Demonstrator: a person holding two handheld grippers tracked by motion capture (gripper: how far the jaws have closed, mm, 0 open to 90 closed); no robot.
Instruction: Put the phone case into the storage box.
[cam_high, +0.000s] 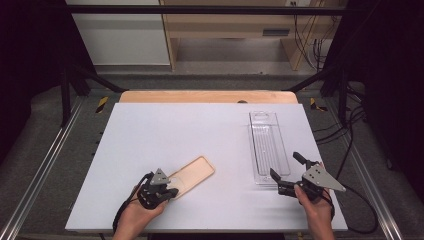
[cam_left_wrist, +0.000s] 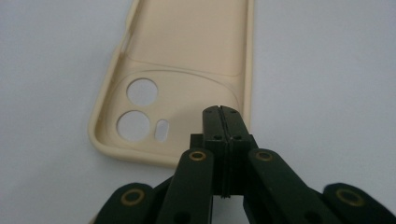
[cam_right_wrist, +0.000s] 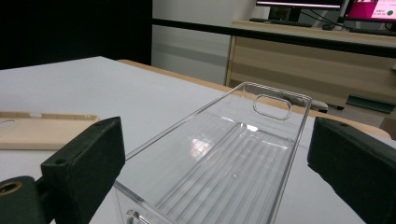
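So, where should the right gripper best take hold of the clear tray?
Probably at the near end of the clear tray, across its two long walls, coming from the person's side. The tray is narrow, its near end already lies between the open fingers of the right gripper.

We see a lab | black frame rails — loose cables — monitors on a wooden desk

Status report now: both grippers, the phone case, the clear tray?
Left gripper shut, tips over phone case, nothing clamped. Right gripper open, jaws either side of clear tray end, no contact seen. Nothing between case and tray.
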